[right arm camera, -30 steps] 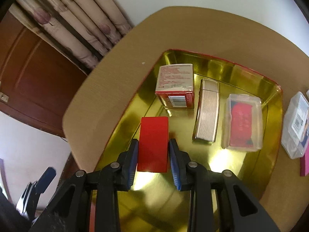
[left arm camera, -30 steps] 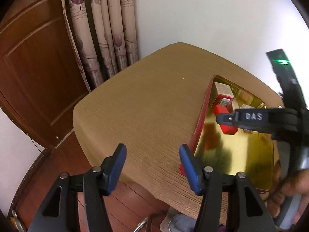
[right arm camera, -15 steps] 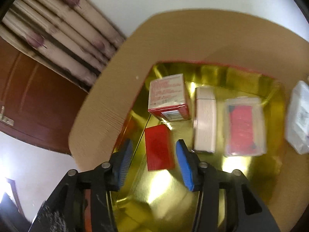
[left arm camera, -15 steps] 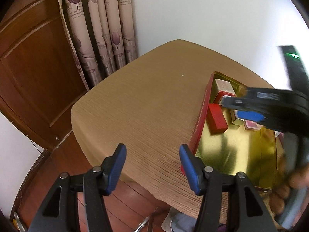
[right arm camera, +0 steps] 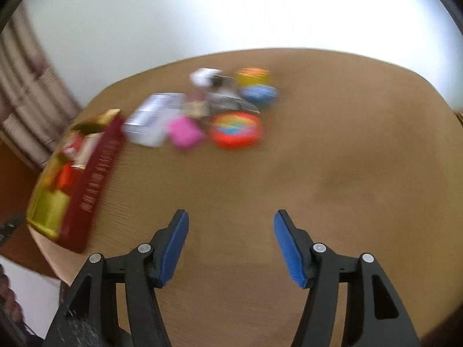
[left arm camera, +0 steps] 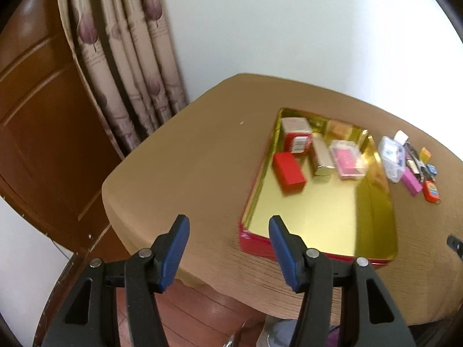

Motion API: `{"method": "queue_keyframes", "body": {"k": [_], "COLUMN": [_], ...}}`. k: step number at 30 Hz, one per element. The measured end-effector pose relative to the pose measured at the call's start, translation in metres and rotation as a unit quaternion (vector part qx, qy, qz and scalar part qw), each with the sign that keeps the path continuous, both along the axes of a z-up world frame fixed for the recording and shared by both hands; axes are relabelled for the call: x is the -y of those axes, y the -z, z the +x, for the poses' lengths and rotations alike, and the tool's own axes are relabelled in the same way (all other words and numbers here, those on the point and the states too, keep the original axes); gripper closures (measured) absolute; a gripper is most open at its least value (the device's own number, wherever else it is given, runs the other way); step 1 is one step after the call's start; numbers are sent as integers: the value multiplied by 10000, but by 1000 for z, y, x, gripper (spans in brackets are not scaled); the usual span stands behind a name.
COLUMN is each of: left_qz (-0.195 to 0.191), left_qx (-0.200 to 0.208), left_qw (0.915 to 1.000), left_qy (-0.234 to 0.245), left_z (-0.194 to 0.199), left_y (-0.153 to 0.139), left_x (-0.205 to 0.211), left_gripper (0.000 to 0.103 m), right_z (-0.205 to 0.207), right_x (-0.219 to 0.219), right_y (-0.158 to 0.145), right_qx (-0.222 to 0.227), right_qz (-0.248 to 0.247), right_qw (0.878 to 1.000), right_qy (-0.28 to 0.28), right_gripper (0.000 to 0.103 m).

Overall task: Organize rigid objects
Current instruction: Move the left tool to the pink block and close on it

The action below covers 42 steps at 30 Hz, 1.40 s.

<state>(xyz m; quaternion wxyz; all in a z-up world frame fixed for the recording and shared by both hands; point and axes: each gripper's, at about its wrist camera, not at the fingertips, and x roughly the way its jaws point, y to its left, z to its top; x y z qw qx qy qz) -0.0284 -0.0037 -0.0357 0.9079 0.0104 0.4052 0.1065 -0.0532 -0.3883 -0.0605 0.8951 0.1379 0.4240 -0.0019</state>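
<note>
Your right tongs [right arm camera: 231, 245] have just been opening and hang empty over bare table [right arm camera: 332, 173]. The loose pile lies ahead, slightly left; its round orange case [right arm camera: 235, 129], probably a tape measure, looks hard and slick, so pinch its flat faces. Your left tongs [left arm camera: 228, 248] stand parted, empty.

I see a round table [left arm camera: 185, 156] under a tan ribbed cloth, standing close to a plain white wall [left arm camera: 289, 23]. Beside it hang beige curtains [left arm camera: 127, 66] printed with purple leaves, then a brown wooden door [left arm camera: 37, 115]. Below, a reddish wood floor [left arm camera: 199, 318].
</note>
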Motion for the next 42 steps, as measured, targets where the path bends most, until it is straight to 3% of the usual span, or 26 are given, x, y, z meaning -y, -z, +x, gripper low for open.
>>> {"method": "queue_keyframes", "body": {"k": [7, 13, 15, 18, 24, 27, 33, 36, 42], "left_qz": [-158, -604, -850, -1052, -1485, -1622, -2160, -2070, -2214], "left_qx": [328, 1, -224, -561, -1281, -1598, -2216, -2222, -2445], "left_qw": [9952, 9788, 9688, 9621, 9567, 9582, 9459, 9489, 9411], "left_qy": [904, 1955, 2318, 2453, 2149, 1732, 974, 861, 750], "left_z": [-11, 14, 31, 58, 116, 145, 188, 196, 207], "left_y": [-35, -59, -64, -60, -29, -8, 32, 38, 51], "left_x": [56, 125, 153, 185, 218, 223, 219, 225, 237], "left_gripper": [45, 45, 45, 45, 45, 45, 45, 45, 45], "right_z": [-47, -54, -57, -58, -62, -61, -60, -60, -61], "right_x": [65, 71, 74, 79, 92, 95, 97, 99, 102], "right_y": [24, 19, 15, 10, 3, 2, 0, -2, -2], "right_qx": [-86, -25, 53, 151, 300, 279, 287, 310, 253], "right_qz": [258, 446, 569, 696, 980, 1082, 1172, 1206, 1338], "right_qw": [9982, 9978, 9972, 9963, 9934, 9927, 9921, 9917, 9902], "right_qy": [538, 497, 483, 486, 521, 453, 343, 324, 319], "right_gripper": [45, 39, 39, 39, 38, 38, 38, 38, 37]}}
